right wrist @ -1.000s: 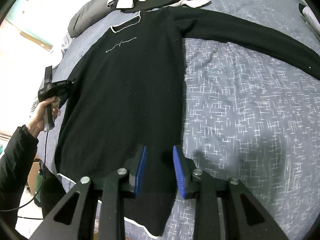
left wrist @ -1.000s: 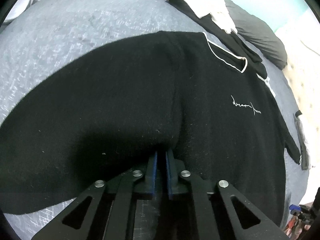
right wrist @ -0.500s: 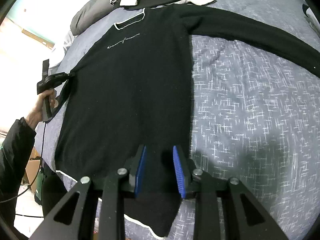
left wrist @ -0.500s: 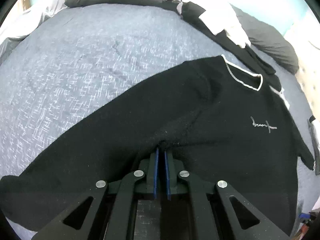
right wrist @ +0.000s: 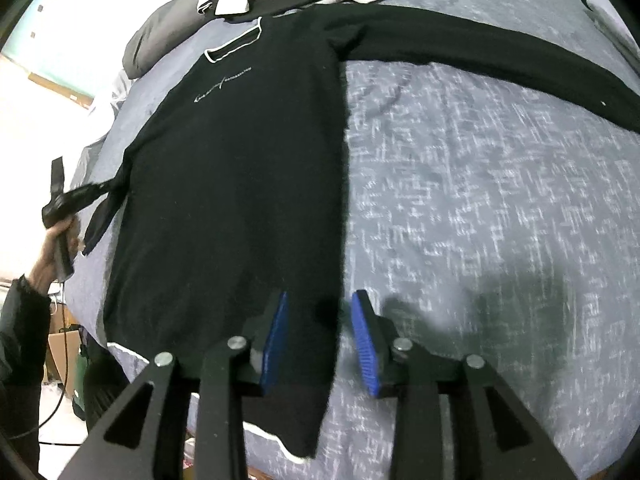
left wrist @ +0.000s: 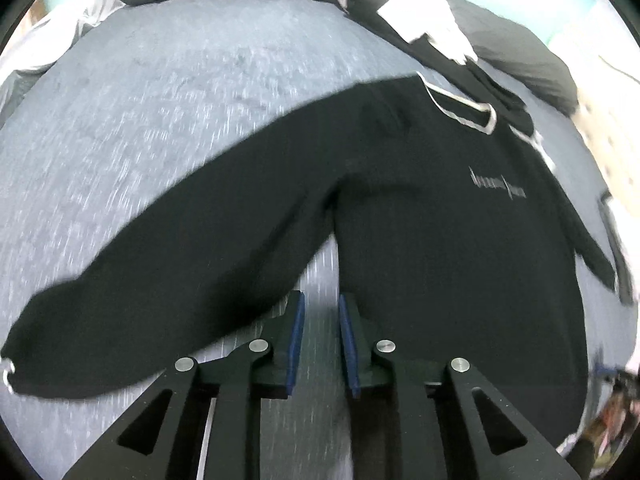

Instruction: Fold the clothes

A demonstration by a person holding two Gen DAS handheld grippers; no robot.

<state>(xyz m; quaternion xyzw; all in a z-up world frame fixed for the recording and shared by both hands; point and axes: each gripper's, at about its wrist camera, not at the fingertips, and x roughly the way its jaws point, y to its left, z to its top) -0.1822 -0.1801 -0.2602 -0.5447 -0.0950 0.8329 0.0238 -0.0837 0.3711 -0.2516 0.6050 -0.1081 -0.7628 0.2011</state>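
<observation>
One black sweater [left wrist: 440,240] on the bed [left wrist: 160,120]: my left claw [left wrist: 320,340], earlier pinching it, is opening, empty; my right claw [right wrist: 320,340] is opening astride its edge.

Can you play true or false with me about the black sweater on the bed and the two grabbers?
1. The black sweater lies spread flat on the grey bedspread. True.
2. The left gripper is clamped on the sweater. False: its jaws are opening and only bedspread shows between them.
3. The sweater's neckline has a white edge. True.
4. The sweater's long sleeve is folded over its chest. False: it stretches out sideways across the bedspread.
5. The right gripper has the sweater's side edge between its blue pads. True; its jaws are opening.
</observation>
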